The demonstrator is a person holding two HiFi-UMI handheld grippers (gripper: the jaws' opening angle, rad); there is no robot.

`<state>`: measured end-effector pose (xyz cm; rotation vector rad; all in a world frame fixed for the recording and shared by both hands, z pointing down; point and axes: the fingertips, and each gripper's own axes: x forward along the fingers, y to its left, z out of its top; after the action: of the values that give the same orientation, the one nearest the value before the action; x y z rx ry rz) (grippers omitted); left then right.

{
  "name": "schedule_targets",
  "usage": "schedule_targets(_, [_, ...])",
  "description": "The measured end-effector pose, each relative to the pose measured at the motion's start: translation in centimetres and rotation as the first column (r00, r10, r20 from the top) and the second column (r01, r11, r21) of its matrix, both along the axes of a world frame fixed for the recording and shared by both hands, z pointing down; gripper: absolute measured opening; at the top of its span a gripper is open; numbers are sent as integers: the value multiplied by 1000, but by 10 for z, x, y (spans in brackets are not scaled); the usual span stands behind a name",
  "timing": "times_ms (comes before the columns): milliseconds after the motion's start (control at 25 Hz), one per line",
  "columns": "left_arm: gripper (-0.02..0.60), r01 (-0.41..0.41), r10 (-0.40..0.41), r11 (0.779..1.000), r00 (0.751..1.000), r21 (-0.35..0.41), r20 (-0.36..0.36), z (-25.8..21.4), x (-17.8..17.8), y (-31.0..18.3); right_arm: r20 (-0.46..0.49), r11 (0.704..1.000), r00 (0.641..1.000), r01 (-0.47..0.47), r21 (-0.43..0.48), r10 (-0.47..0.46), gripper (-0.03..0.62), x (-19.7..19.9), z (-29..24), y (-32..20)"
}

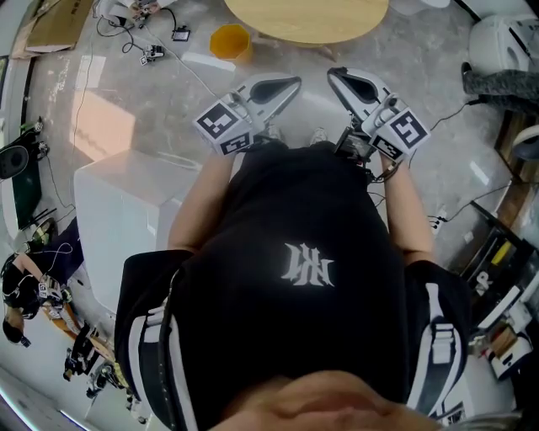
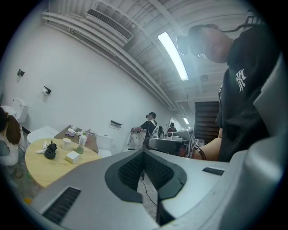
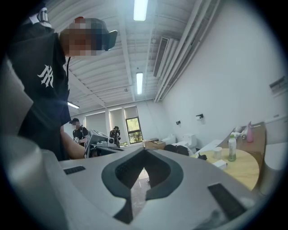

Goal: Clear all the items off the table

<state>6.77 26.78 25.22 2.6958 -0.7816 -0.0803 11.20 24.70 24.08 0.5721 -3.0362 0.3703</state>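
Bottle [image 2: 81, 143] and cup [image 2: 67, 143] show only in gripper views; head view crops the counter [image 1: 307, 25]; left gripper [image 1: 290, 84] and right gripper [image 1: 337, 76] jaws closed, empty.

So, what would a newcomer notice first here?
The person's black shirt fills the middle of the head view, with the left claw and right claw held level in front, both shut and empty. Beyond them stands the round wooden table, carrying a bottle, a cup and a white box in the left gripper view.
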Motion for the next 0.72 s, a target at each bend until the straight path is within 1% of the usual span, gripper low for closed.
schedule_targets(200, [12, 13, -13, 1000, 1000, -7, 2, 2, 5, -9, 3, 1000, 1000, 7, 7, -7, 3, 4, -1, -5])
schedule_targets(320, [12, 27, -27, 1000, 1000, 2, 12, 2, 7, -14, 17, 1000, 1000, 12, 11, -12, 3, 8, -2, -7])
schedule_targets(520, [12, 62, -63, 998, 998, 12, 23, 3, 12, -22, 20, 1000, 1000, 23, 8, -23, 3, 25, 2, -13])
schedule_targets(720, [12, 96, -97, 995, 995, 11, 40, 3, 24, -27, 37, 998, 998, 59, 9, -59, 5, 36, 2, -18])
